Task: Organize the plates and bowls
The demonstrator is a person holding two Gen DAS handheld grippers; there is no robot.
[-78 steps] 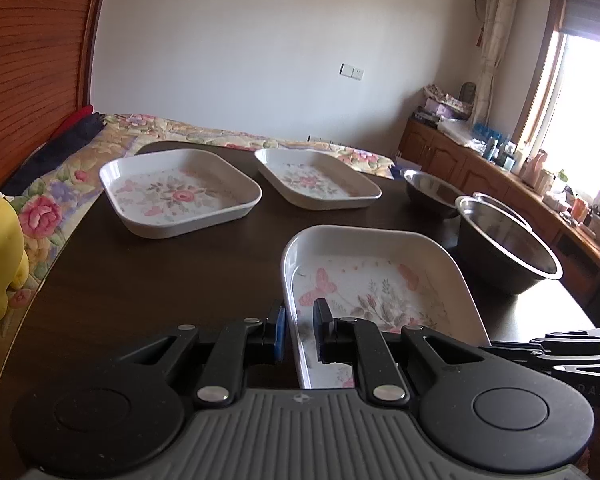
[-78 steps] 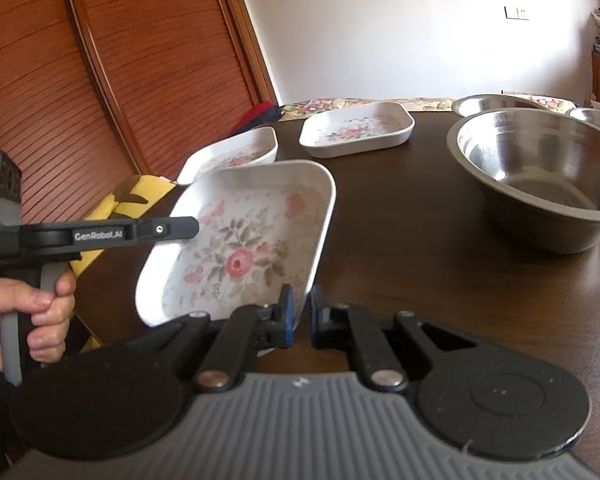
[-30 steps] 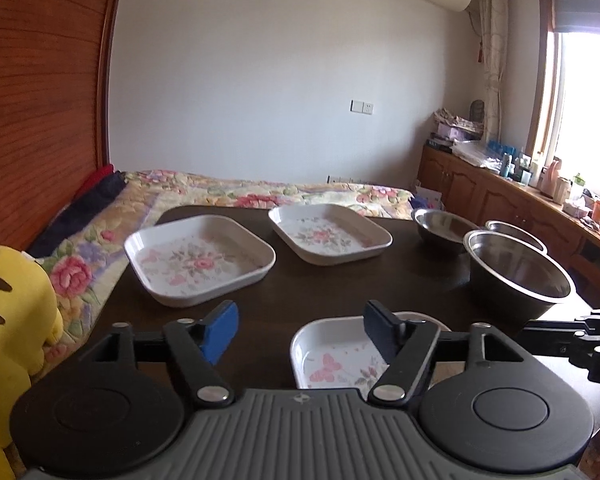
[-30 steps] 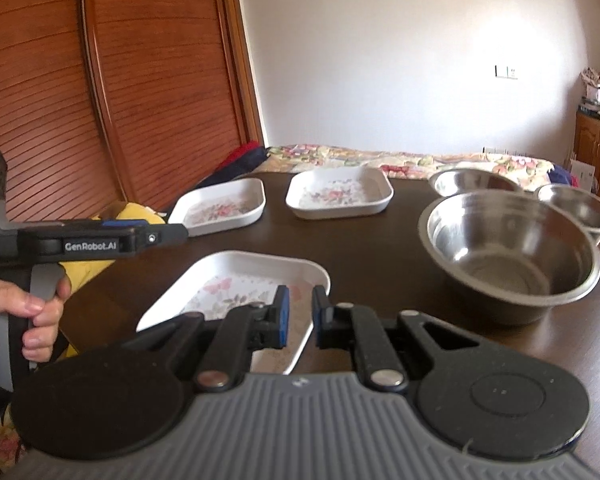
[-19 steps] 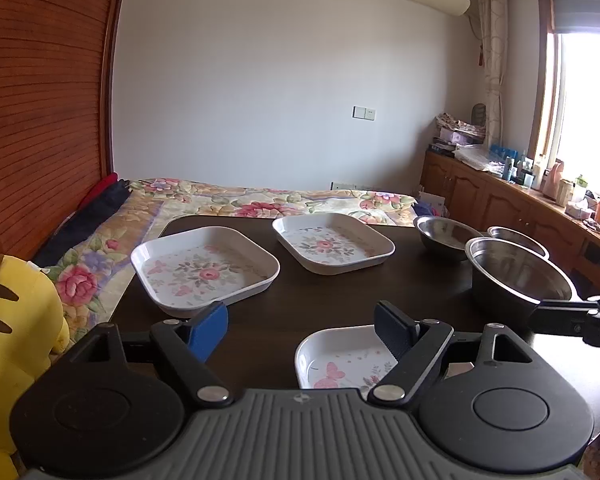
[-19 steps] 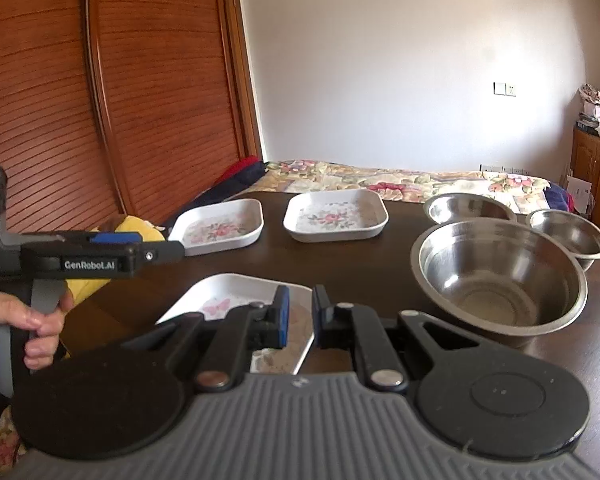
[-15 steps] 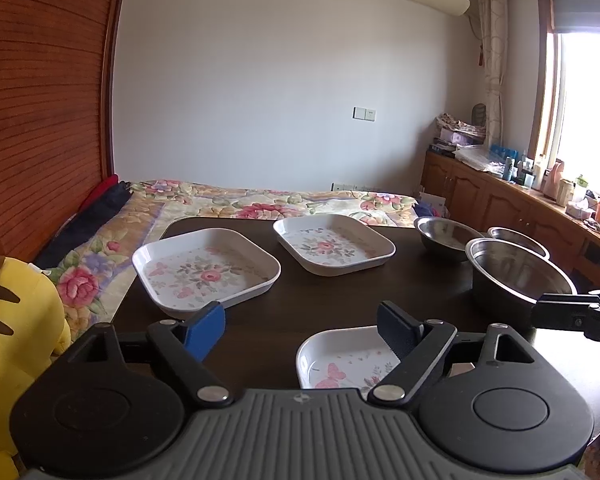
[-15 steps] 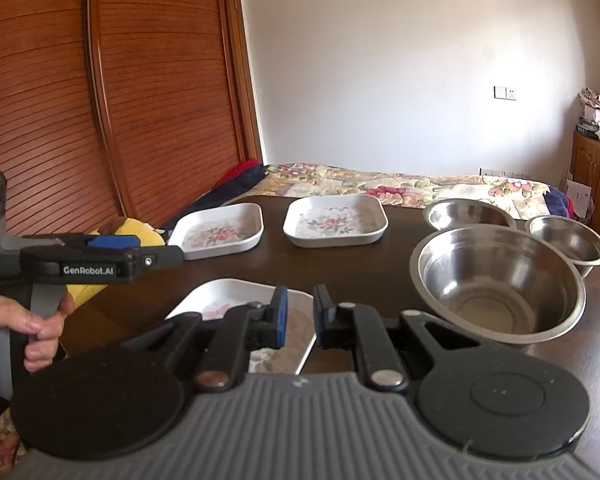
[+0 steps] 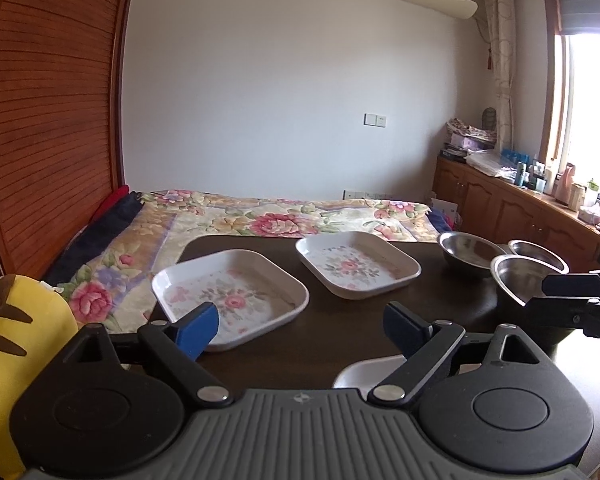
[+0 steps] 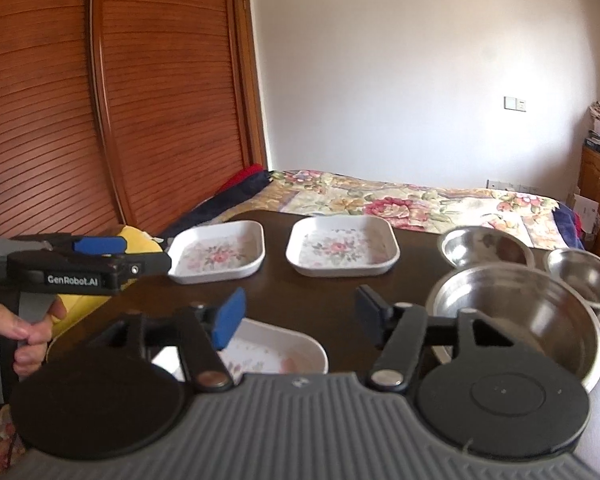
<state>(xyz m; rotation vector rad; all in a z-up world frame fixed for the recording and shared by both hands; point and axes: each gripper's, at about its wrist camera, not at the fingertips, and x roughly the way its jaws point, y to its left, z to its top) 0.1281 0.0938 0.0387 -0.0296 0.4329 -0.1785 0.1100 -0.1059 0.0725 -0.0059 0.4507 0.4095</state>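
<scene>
Both fingers wide open, holding nothing: left gripper point(image 9: 300, 326), right gripper point(image 10: 298, 314). Near plate point(image 10: 276, 354) sits by desk point(image 10: 324, 296) edge; clumsy grab could push it off. Big bowl point(image 10: 520, 320) close; clank risk.

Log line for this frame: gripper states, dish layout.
left gripper open, empty | right gripper open, empty | three floral plates separate | three steel bowls unstacked | table

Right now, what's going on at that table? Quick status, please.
Left tool open, empty. Right tool open, empty. Nearest floral plate rests on table, two more beyond, three steel bowls unstacked. Nothing blocking.
</scene>
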